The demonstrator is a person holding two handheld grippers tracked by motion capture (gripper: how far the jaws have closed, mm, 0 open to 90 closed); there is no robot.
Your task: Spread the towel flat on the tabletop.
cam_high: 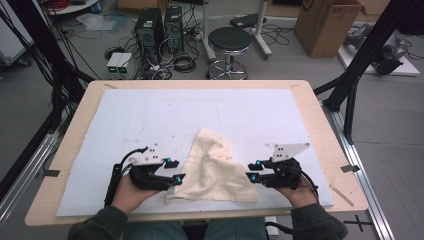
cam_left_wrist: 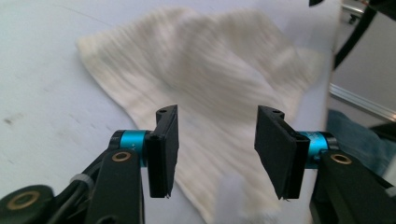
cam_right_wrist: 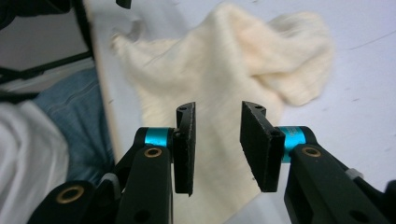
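The cream towel (cam_high: 212, 167) lies roughly folded on the worktop (cam_high: 65, 150) — left tool (cam_high: 176, 170) and right tool (cam_high: 251, 170) both parted, gripping nothing; tidying its rumpled top likely remains.

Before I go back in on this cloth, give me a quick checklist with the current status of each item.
1. Left gripper jaws apart, nothing pinched: ok.
2. Right gripper jaws apart, nothing pinched: ok.
3. Cloth wholly on the white mat, not hanging over the table edge: ok.
4. Cloth lying flat: not ok, its far part is bunched into a raised fold.
5. Near corners free to grab: ok at the left gripper's side, where a corner lies by the jaws; the right corner is beside its gripper, apart from it.
6. Cloth folded neatly: not ok, its outline is uneven.
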